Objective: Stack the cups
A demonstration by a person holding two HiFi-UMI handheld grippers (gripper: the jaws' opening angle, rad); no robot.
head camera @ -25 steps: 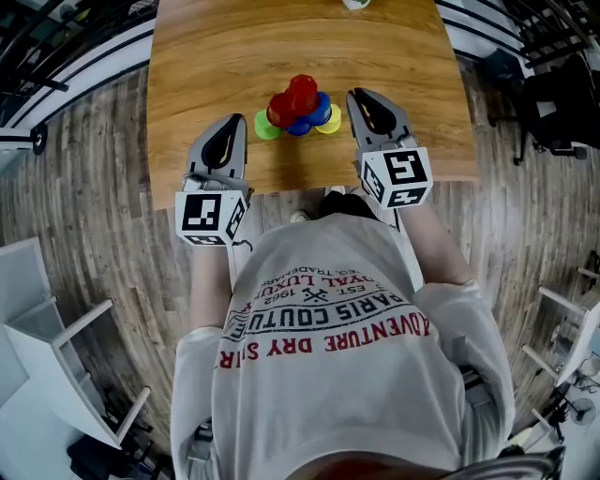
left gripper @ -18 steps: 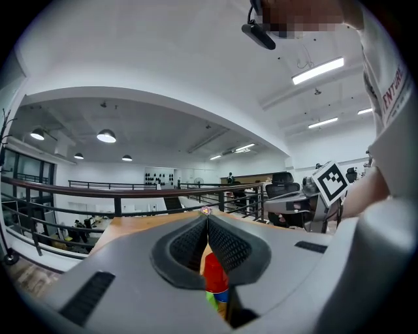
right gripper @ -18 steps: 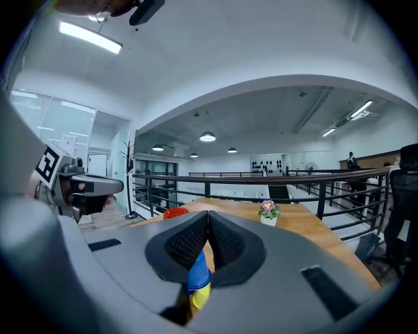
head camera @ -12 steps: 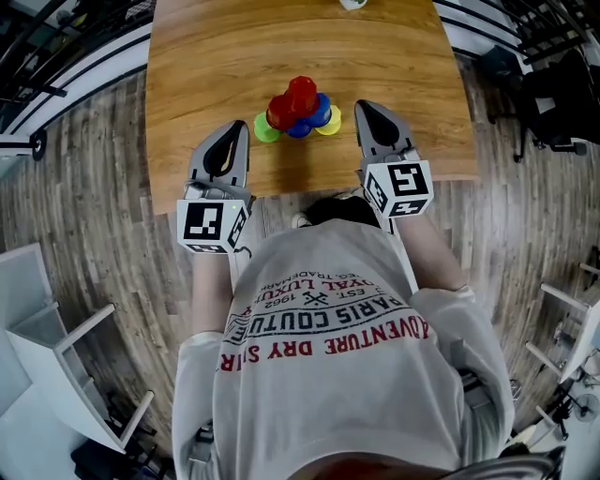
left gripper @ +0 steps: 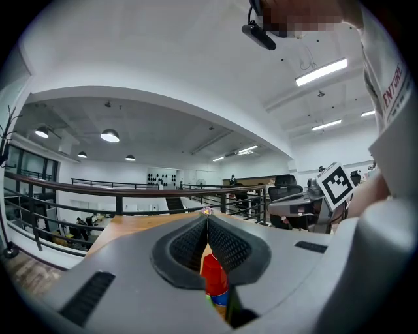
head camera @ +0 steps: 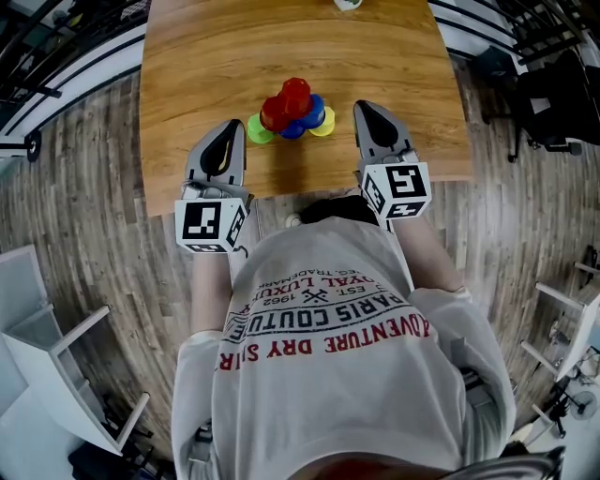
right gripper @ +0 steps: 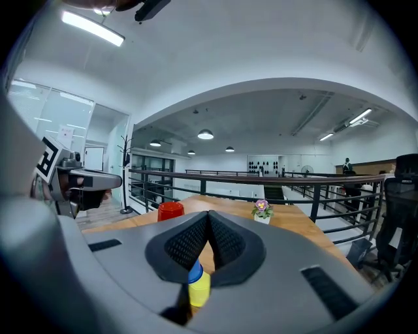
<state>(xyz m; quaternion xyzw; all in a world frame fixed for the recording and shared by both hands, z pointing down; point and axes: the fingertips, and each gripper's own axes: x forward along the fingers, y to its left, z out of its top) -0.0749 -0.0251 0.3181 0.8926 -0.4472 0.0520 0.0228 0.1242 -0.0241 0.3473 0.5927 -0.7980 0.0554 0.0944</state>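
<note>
A pyramid of small plastic cups stands upside down on the wooden table [head camera: 206,56]: a red cup [head camera: 295,91] on top, another red cup [head camera: 274,113] and a blue cup [head camera: 313,112] below, with a green cup [head camera: 255,129] and a yellow cup [head camera: 325,124] at the ends. My left gripper [head camera: 232,126] is shut and empty, just left of the green cup. On the other side my right gripper [head camera: 365,106] is shut and empty, apart from the yellow cup. Past the left jaws shows the red cup [left gripper: 213,277]. Past the right jaws show the yellow cup [right gripper: 199,289] and the blue cup [right gripper: 194,271].
A small white pot with a purple flower [right gripper: 262,210] stands at the table's far edge [head camera: 349,4]. The table's near edge runs under both grippers. Black railings [right gripper: 307,179] and wood-plank floor surround the table; a white chair [head camera: 56,347] stands at the lower left.
The right gripper has drawn a little back and to the right, away from the yellow cup. The left gripper has barely shifted. The cups stand as before.
</note>
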